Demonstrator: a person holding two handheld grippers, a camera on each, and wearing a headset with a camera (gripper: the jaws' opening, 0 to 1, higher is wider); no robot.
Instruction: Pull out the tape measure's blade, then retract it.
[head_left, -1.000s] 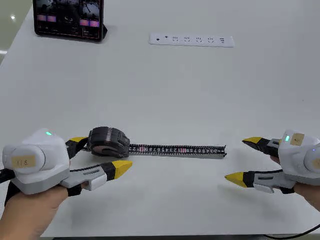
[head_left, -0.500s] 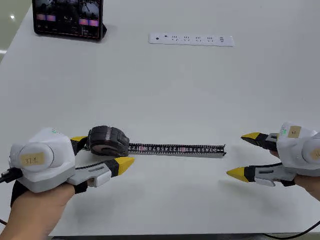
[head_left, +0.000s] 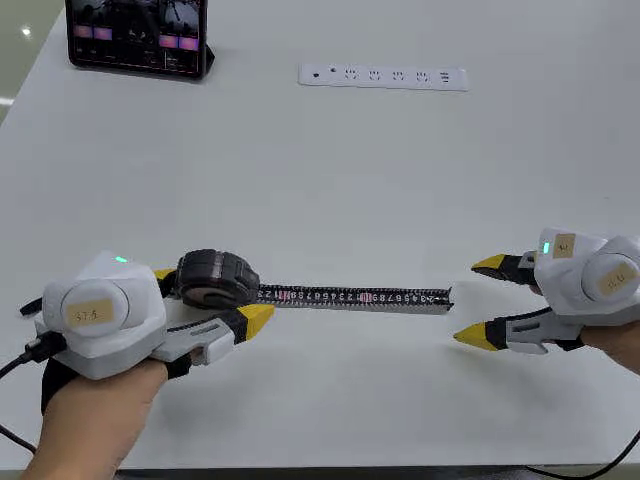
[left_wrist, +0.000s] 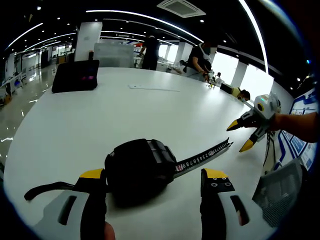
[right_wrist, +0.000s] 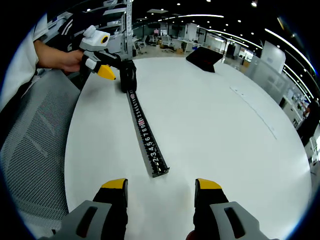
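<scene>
A black tape measure (head_left: 214, 279) lies on the white table (head_left: 330, 190), its blade (head_left: 355, 297) pulled out to the right and lying flat. My left gripper (head_left: 210, 297) is open, and the case sits between its yellow-tipped fingers. In the left gripper view the case (left_wrist: 140, 167) lies close to the left finger (left_wrist: 92, 176). My right gripper (head_left: 478, 300) stands open just right of the blade's end hook (head_left: 448, 299), apart from it. The right gripper view has the blade end (right_wrist: 160, 171) just ahead of the open right gripper (right_wrist: 161, 184), with the case (right_wrist: 128, 76) far off.
A dark tablet (head_left: 140, 35) stands at the table's far left. A white power strip (head_left: 383, 77) lies at the far middle. A grey mesh chair (right_wrist: 35, 150) stands at the table's near side. People stand in the background beyond the table.
My left gripper has moved a little forward, so the case sits deeper between its fingers. My right gripper has shifted slightly left and away, closer to the blade's end. The tape has not moved.
</scene>
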